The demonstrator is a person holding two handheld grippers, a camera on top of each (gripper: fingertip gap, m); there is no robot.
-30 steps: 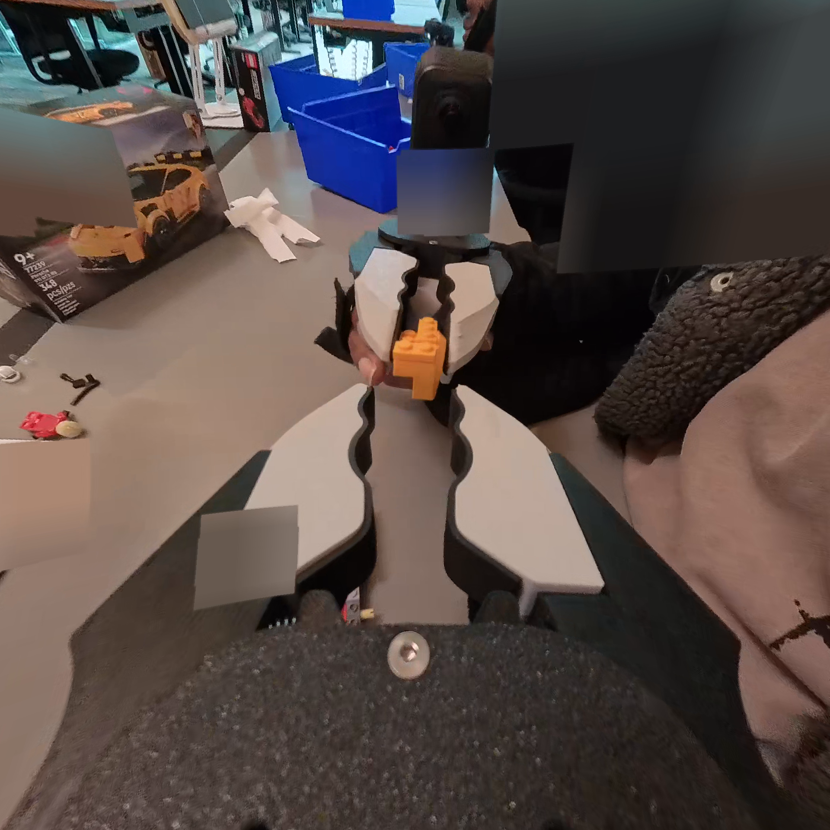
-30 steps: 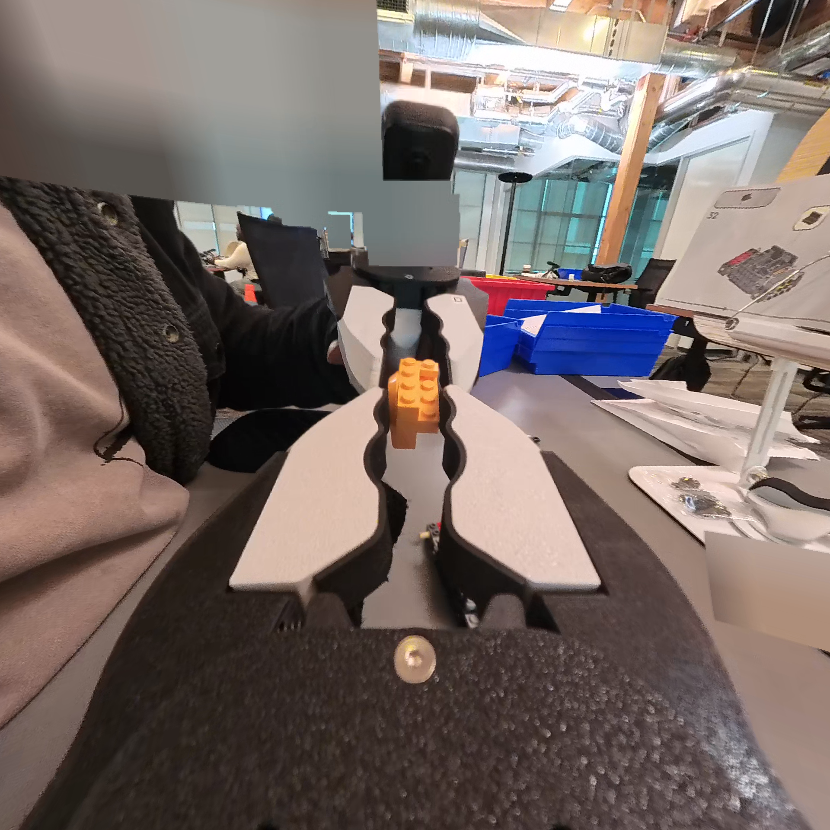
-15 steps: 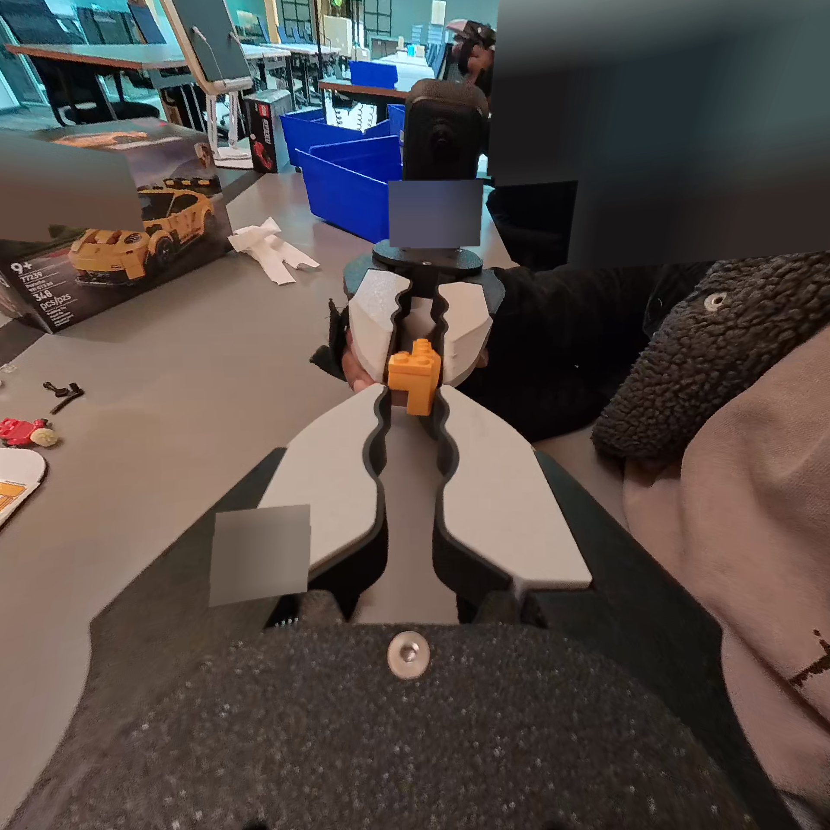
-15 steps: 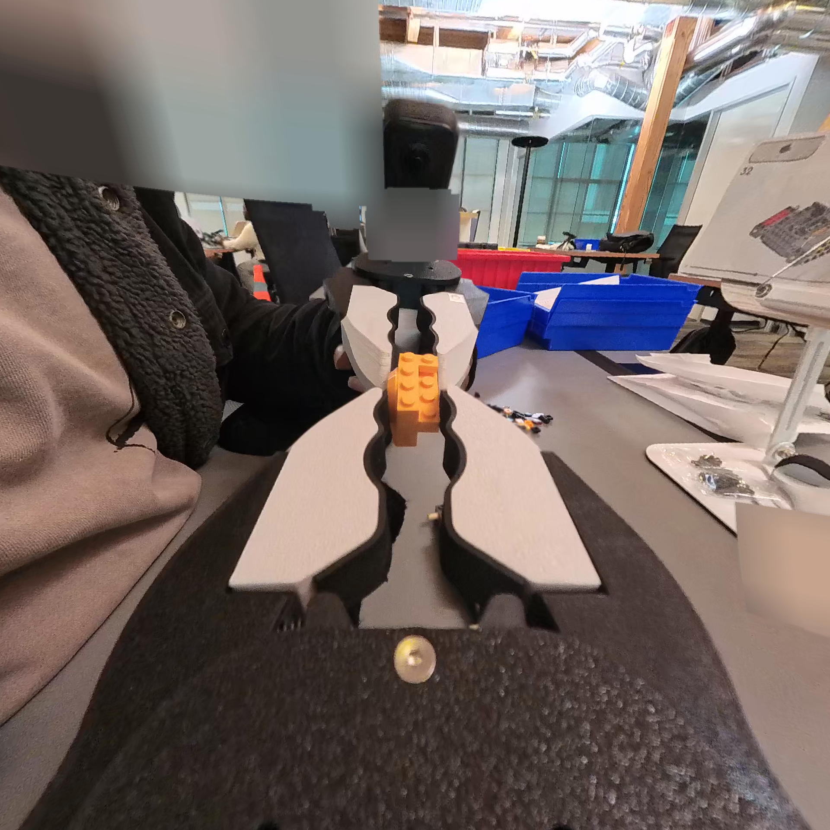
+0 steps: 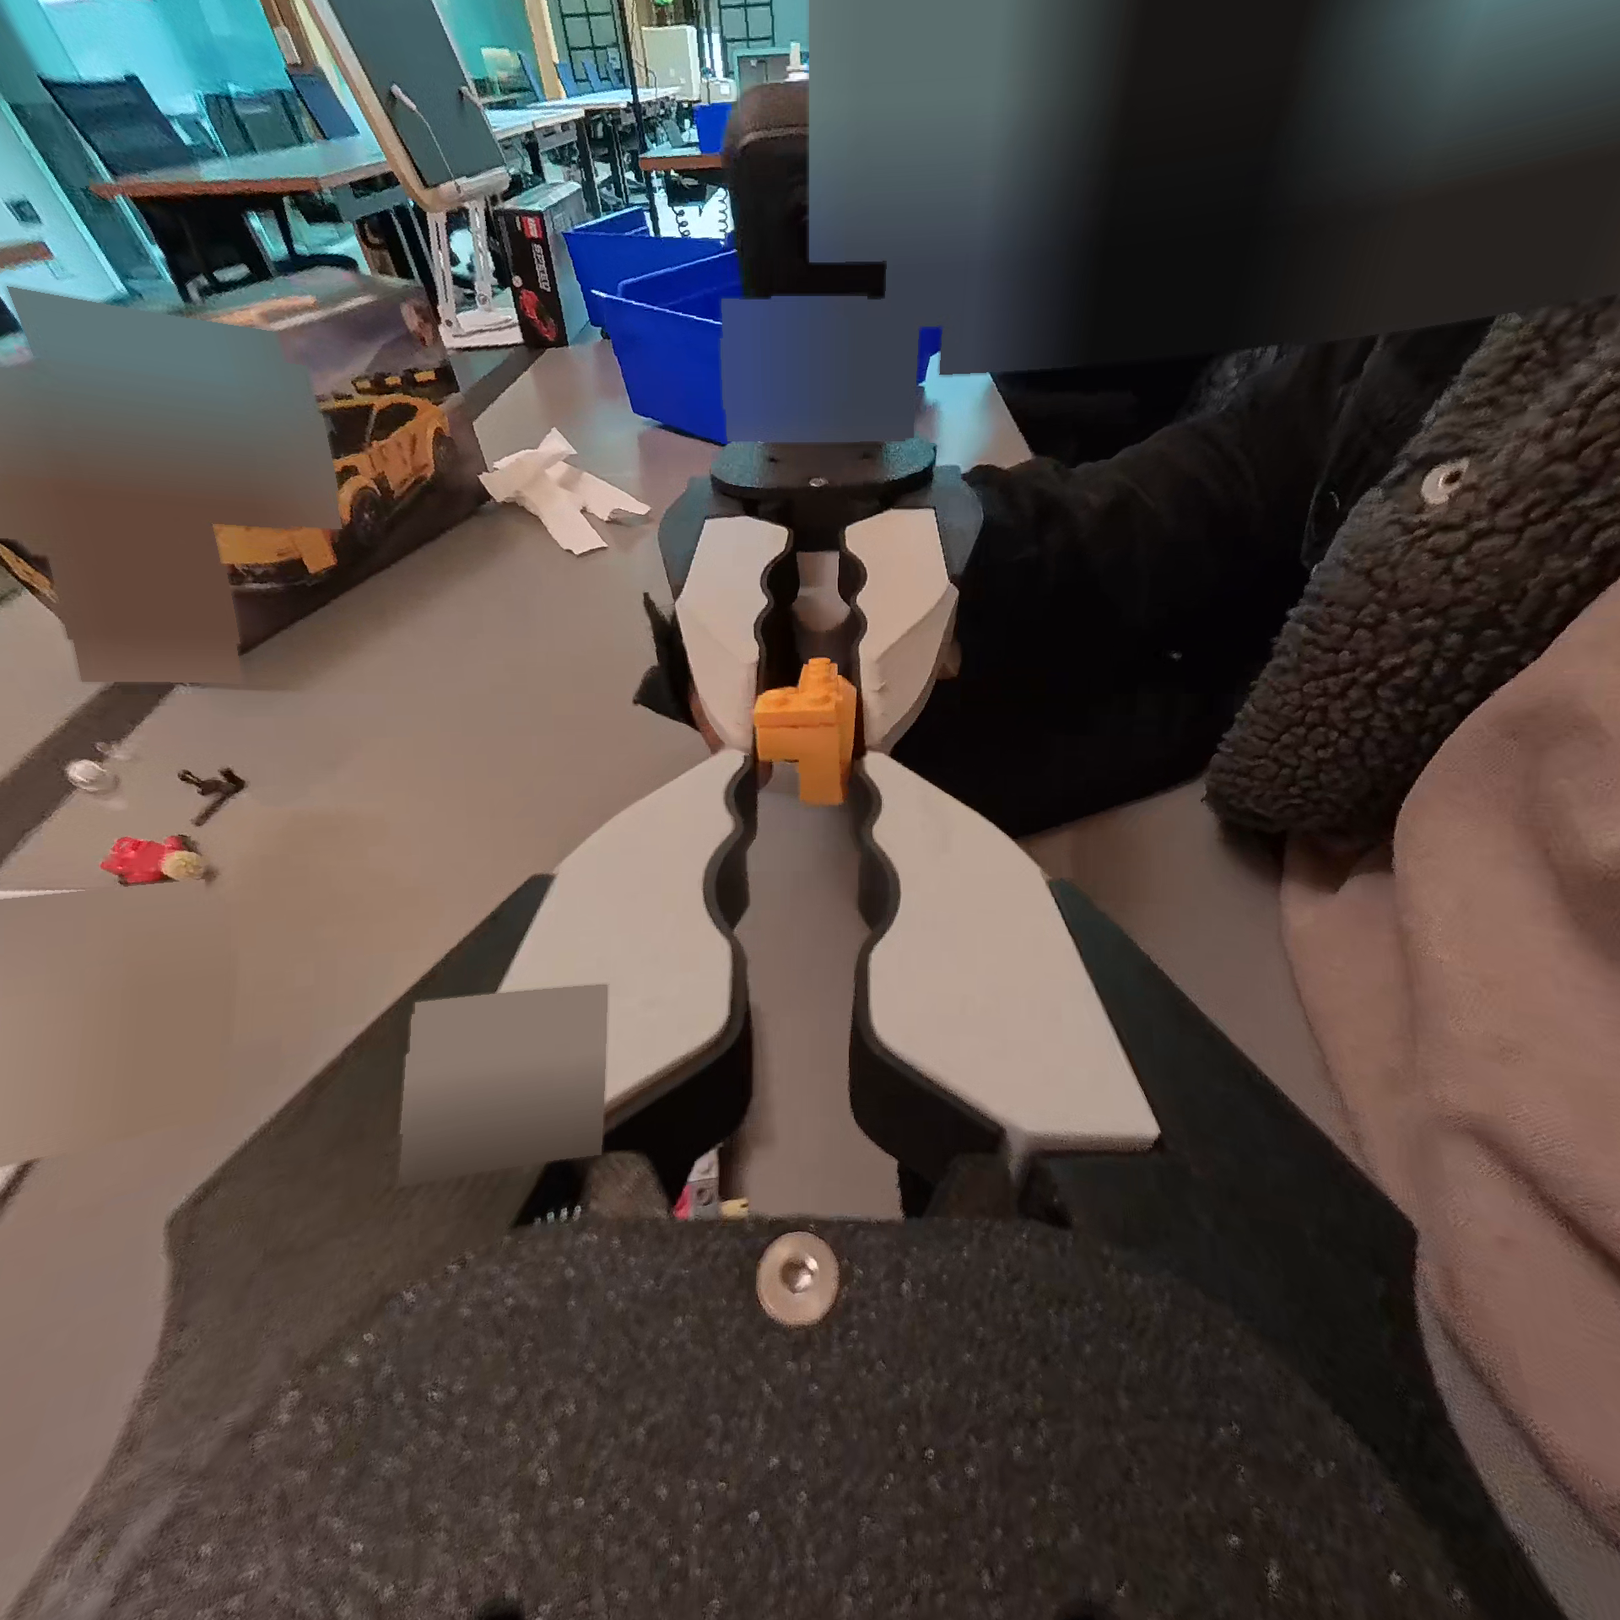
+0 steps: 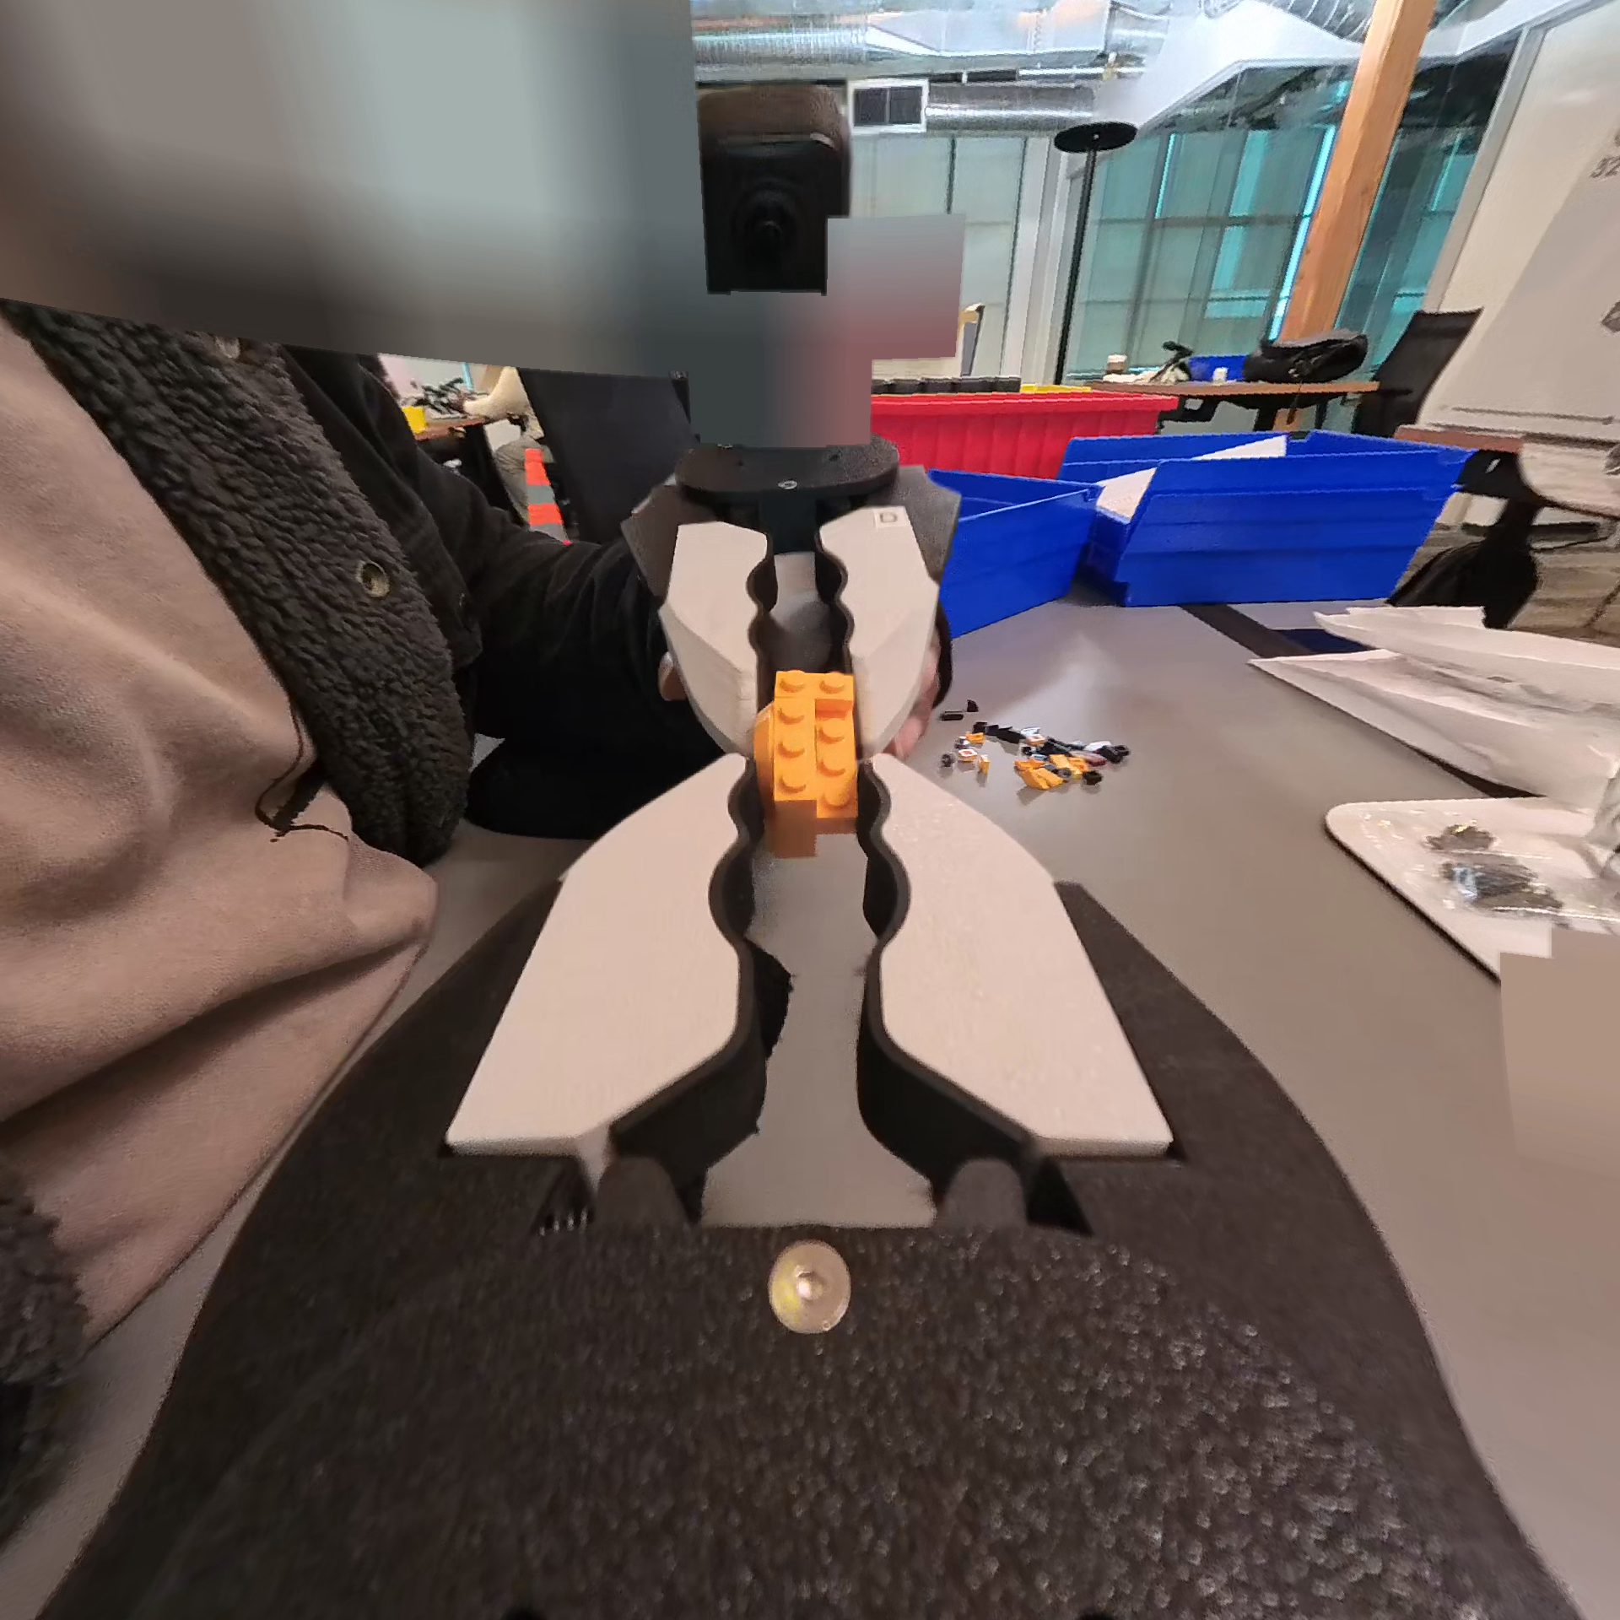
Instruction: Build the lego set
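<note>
My two grippers face each other tip to tip above the grey table (image 5: 456, 719). Between them is an orange brick assembly (image 5: 806, 728), several studded bricks stuck together. My left gripper (image 5: 802, 776) is shut on its near end in the left wrist view, with my right gripper's white fingers (image 5: 719, 631) clamping the far end. In the right wrist view my right gripper (image 6: 806, 789) is shut on the same orange assembly (image 6: 811, 763), and the left gripper's fingers (image 6: 710, 631) hold it from beyond. The person's hands behind are mostly hidden.
To the left are a set box with a yellow car (image 5: 377, 456), crumpled white paper (image 5: 561, 491), blue bins (image 5: 675, 351), and small red (image 5: 145, 859) and black (image 5: 210, 785) pieces. To the right are loose small pieces (image 6: 1034, 758), a white tray (image 6: 1367, 824), paper bags (image 6: 1446, 692) and blue bins (image 6: 1245, 517). Left and right tips are no more than a few centimetres apart.
My left gripper moved forward and closed its open jaws onto the orange assembly that my right gripper was holding. Both grippers have tilted down a little towards the table.
</note>
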